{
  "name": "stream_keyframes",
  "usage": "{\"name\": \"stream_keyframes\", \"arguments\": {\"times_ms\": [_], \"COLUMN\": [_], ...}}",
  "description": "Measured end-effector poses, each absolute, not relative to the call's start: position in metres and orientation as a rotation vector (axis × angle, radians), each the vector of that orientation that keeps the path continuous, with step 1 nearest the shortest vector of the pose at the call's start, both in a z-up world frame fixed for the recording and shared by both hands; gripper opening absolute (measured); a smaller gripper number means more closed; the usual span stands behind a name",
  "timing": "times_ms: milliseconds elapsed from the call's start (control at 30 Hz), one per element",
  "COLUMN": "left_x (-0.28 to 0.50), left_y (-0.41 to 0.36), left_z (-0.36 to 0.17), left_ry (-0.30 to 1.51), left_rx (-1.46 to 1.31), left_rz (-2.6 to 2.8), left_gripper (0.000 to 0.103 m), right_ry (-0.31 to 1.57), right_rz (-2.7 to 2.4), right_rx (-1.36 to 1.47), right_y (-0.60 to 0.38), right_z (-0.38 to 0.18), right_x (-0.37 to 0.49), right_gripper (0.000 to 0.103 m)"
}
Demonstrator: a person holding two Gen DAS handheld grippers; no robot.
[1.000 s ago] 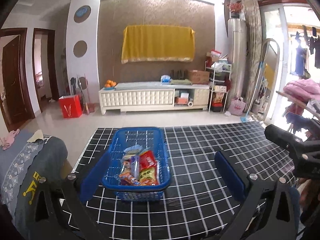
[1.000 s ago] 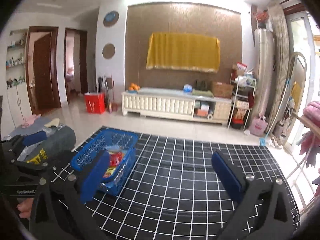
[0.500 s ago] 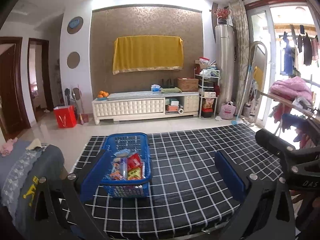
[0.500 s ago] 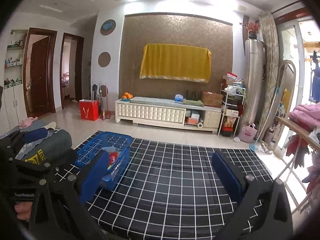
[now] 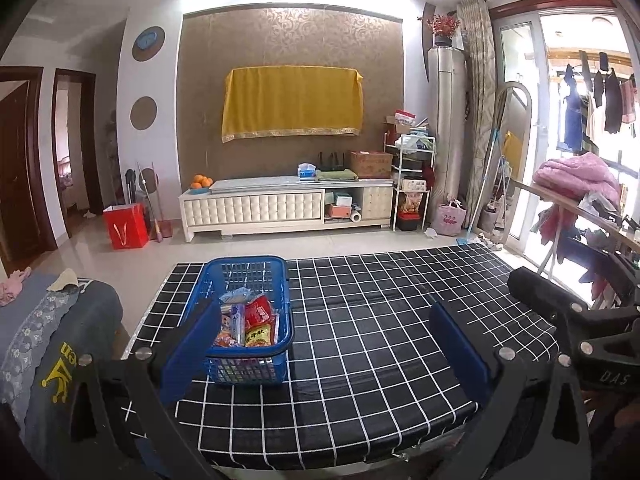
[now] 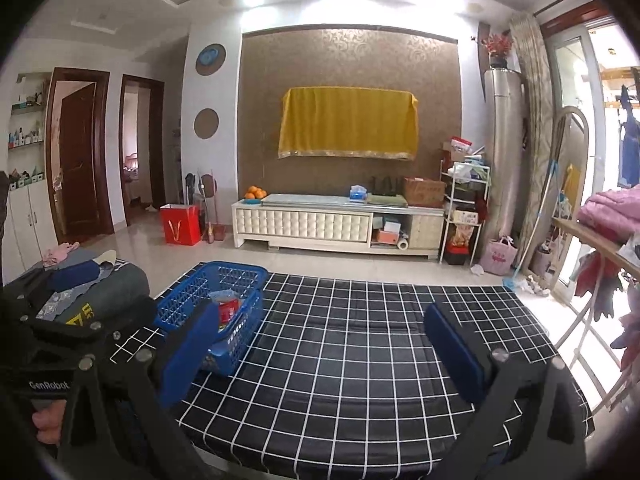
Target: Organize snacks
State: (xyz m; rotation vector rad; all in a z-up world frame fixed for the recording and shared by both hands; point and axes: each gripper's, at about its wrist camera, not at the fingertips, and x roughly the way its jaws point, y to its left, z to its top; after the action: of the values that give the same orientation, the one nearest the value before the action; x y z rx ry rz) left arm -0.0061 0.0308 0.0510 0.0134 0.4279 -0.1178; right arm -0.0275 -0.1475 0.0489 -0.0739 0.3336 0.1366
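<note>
A blue plastic basket [image 5: 248, 272] stands on the left part of a table covered in a black cloth with white grid lines [image 5: 380, 320]. Several snack packets [image 5: 256, 320] lie inside it, red and yellow ones on top. My left gripper [image 5: 324, 344] is open, held back near the table's front edge, with the basket just behind its left finger. In the right wrist view the basket [image 6: 224, 280] sits at the left and my right gripper [image 6: 320, 356] is open over bare cloth [image 6: 360, 340]. Nothing is between either pair of fingers.
A grey cushion with folded clothes [image 5: 48, 328] lies left of the table. A drying rack with pink bedding [image 5: 576, 184] stands to the right. Beyond the table are a tiled floor, a white TV cabinet [image 5: 280, 208] and a red bag [image 5: 126, 226].
Both grippers have drawn back and risen from the table, so the basket looks smaller and farther away and the table's front edge now shows. Both stay open.
</note>
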Motion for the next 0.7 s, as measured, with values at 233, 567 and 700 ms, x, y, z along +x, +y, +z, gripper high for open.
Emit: {"name": "stream_keyframes", "arguments": {"times_ms": [233,567,700], "left_x": [-0.009,-0.0108,-0.0114], "left_y": [0.0293,0.0289,0.0297], "left_z": [0.05,0.05,0.0494], "left_ry": [0.432,0.432,0.439], "left_rx": [0.017,0.016,0.008], "left_rz": [-0.106,-0.106,-0.108], "left_gripper": [0.103,0.103,0.103], "right_ry": [0.35,0.348,0.354], "right_rz": [0.142,0.142,0.142], "right_rx": [-0.071,-0.074,-0.074], "right_y": [-0.1472,-0.1489,-0.1486], "right_z": [0.0464,0.0458,0.0458], "right_x": [-0.0274,-0.0301,-0.0297], "right_gripper": [0.103,0.103,0.103]}}
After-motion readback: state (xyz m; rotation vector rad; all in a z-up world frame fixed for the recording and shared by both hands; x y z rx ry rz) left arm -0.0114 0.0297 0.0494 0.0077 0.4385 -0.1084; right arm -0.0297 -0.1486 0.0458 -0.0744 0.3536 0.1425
